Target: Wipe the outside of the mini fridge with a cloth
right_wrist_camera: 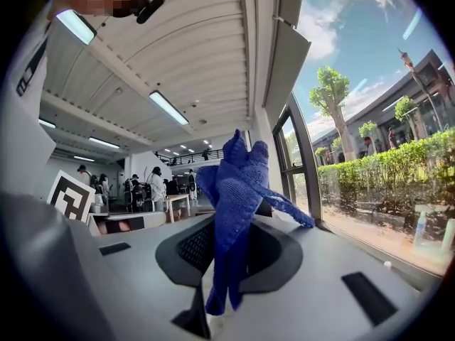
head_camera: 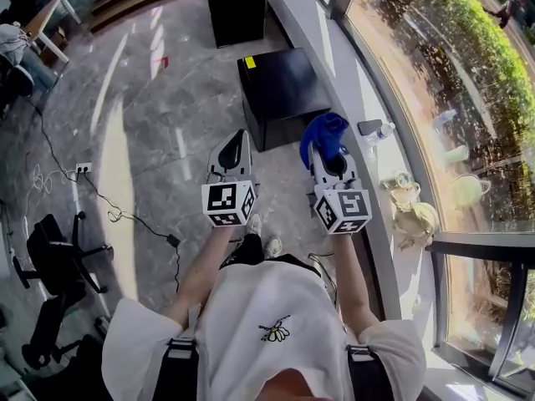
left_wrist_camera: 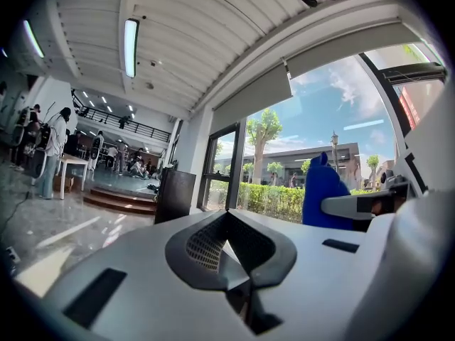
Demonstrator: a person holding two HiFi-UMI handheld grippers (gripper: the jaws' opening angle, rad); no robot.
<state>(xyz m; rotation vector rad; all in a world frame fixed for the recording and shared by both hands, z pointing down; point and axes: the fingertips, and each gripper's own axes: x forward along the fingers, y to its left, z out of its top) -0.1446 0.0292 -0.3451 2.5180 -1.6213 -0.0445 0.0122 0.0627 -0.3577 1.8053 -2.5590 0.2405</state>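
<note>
The mini fridge [head_camera: 284,90], a low black box with a small yellow sticker [head_camera: 249,62] at the 10 o'clock corner of its top, stands on the grey floor [head_camera: 150,115] at about 12 o'clock from the person, its 3 o'clock side close against the pale window ledge [head_camera: 334,57]. Its door looks shut, and nothing rests on or touches its top or the one side that shows. The blue cloth [head_camera: 323,132] is well apart from it, held up in the air at about 5 o'clock of the fridge. The right claw [head_camera: 326,150] is clamped on the cloth's middle; the right gripper view shows the bunched fabric standing up out of the pinched jaws, with a short tail hanging below. The left claw [head_camera: 237,140] hangs beside it at 9 o'clock, its jaws drawn together with nothing between them, as the left gripper view shows. Both point forward toward the fridge but are clear of it. Judging from this, the cloth is in hand and the approach is only partly made, while the wiping itself has no contact to show: the top, the sides and the front are all left to do, and the black faces give no sign of which, if any, has been cleaned. Farther out, a taller black cabinet [head_camera: 236,7] stands at 11 o'clock of the fridge, and a bottle [head_camera: 380,132] lies on the ledge at 4 o'clock.
</note>
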